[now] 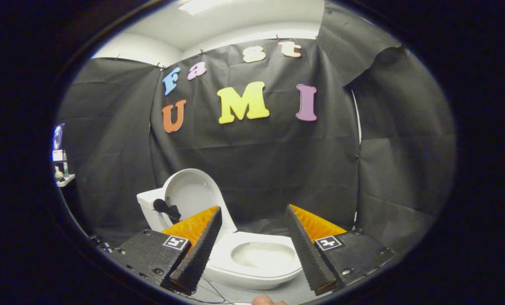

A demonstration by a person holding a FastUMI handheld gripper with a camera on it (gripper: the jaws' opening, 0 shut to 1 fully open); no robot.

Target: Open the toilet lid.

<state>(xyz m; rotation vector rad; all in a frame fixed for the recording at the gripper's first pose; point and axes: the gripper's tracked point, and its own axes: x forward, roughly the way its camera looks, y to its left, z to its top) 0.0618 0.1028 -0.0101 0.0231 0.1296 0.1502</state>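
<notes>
White plastic toilet lid (192, 192) stands raised at 10 o'clock beyond the spread, empty gripper (253, 248). Risk: bumping it drops it onto the seat (252, 271).

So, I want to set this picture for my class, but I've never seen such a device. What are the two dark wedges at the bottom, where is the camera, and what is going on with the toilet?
The camera rides on a hand-held gripper and looks forward along its two fingers: those are the dark ribbed wedges with orange backs. A person carries the tool; no robot arm is involved. The fingers stand apart, open, and hold nothing. Beyond and between them sits a white toilet with its bowl showing. Its lid is already raised, leaning back against the tank. Behind it hangs the booth's black cloth wall. To one side, a small shelf holds a few items too small to identify.
</notes>
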